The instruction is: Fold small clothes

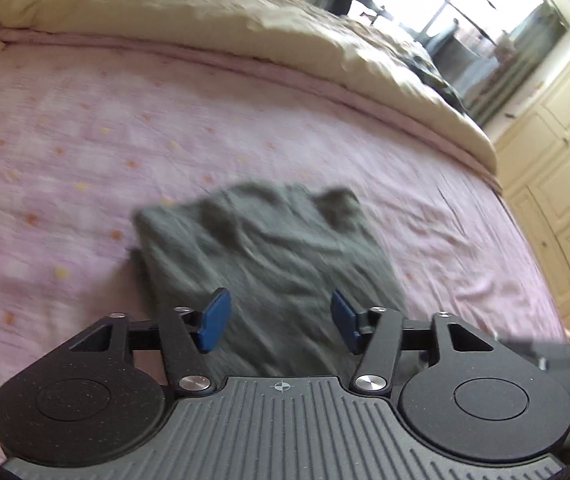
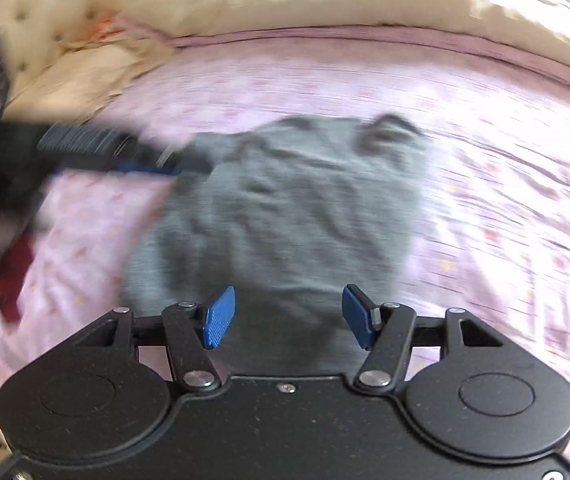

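Both of my grippers hang above the grey garment [image 1: 269, 264], which lies crumpled on the pink bedsheet [image 1: 65, 152] in the open part of the bed, well short of the cream duvet [image 1: 205, 12] bunched along the far side. My left gripper [image 1: 281, 318] has its blue pads spread wide with nothing between them, the cloth simply showing through the gap below; my right gripper [image 2: 289, 316] is likewise spread wide and empty, poised over the near edge of the same garment. In the right wrist view the left tool shows as a dark blur at the cloth's left edge, though I cannot tell whether it touches the fabric. The garment looks roughly squared off but lumpy, with two small peaks standing up at its far edge, so I judge the fold is unfinished. Both views are smeared, which suggests quick movement, and that is my main worry: if I come down fast I could pinch only the top layer and drag the pile apart, or catch the sheet along with the cloth and pull a ridge under it. With both tools this close over one small piece, they could also knock together. A cream wardrobe [image 1: 557, 184] stands off to the right, clear of the work
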